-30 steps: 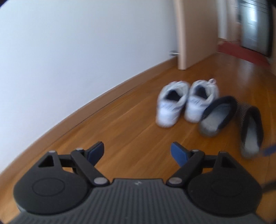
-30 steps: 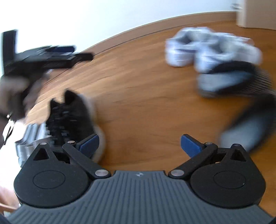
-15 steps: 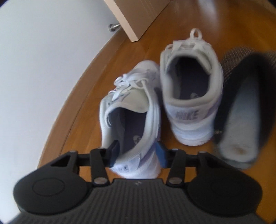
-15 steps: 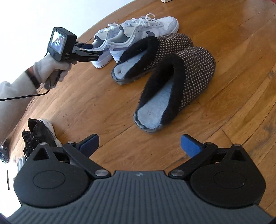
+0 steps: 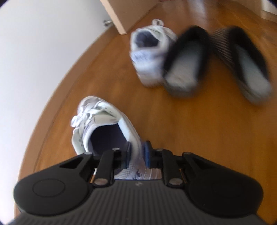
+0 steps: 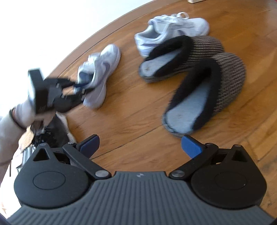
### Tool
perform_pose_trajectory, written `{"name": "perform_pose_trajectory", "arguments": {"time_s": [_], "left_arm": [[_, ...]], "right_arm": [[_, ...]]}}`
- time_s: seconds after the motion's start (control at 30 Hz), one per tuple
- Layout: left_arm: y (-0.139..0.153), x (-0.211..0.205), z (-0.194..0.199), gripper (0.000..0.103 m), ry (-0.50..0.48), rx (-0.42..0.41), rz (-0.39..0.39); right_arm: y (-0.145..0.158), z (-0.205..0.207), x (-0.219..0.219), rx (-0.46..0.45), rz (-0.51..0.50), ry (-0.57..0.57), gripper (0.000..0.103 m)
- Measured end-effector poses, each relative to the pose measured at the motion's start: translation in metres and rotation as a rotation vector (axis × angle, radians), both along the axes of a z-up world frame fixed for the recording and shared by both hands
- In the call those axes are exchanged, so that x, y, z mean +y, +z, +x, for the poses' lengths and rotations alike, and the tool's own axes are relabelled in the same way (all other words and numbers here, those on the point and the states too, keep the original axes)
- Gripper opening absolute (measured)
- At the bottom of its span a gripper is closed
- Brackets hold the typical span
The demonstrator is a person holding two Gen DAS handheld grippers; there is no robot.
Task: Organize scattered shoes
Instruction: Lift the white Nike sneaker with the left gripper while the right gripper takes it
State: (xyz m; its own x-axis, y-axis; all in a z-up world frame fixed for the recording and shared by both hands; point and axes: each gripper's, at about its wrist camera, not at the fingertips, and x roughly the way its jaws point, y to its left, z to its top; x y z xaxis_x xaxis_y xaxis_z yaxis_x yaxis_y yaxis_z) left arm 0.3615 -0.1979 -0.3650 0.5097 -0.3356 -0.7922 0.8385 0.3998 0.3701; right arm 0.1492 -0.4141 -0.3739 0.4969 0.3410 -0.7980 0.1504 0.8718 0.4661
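Observation:
My left gripper (image 5: 136, 154) is shut on the heel wall of a white sneaker (image 5: 103, 128), one finger inside the opening and one outside. The right wrist view shows this sneaker (image 6: 102, 72) tilted in the left gripper (image 6: 79, 88), apart from its mate. The second white sneaker (image 5: 150, 52) (image 6: 173, 29) lies on the wooden floor beside two dark slippers with pale insoles (image 5: 187, 64) (image 5: 249, 62), the near one (image 6: 206, 93) and the far one (image 6: 180, 57). My right gripper (image 6: 140, 145) is open and empty above the floor, short of the near slipper.
A white wall and wooden skirting (image 5: 69, 72) run along the left. A door edge (image 5: 117, 15) with a stopper stands at the back. A black sneaker (image 6: 53, 135) lies at the lower left of the right wrist view, under the left hand.
My left gripper has closed on the left white sneaker and pulled it back, away from its mate. My right gripper has moved closer to the slippers, still open.

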Motion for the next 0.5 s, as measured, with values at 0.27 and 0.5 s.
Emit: {"name": "perform_pose_trajectory", "arguments": {"time_s": [0.27,0.5], "left_arm": [[0.012,0.066,-0.05,0.014,0.012,0.06,-0.043],[0.041,0.09,-0.052,0.059,0.167,0.11,-0.18]], "right_arm": [[0.022,0.043,0.078,-0.194,-0.306,0.503,0.103],[0.005,0.094,0.152,-0.637,-0.733,1.241,0.102]]}}
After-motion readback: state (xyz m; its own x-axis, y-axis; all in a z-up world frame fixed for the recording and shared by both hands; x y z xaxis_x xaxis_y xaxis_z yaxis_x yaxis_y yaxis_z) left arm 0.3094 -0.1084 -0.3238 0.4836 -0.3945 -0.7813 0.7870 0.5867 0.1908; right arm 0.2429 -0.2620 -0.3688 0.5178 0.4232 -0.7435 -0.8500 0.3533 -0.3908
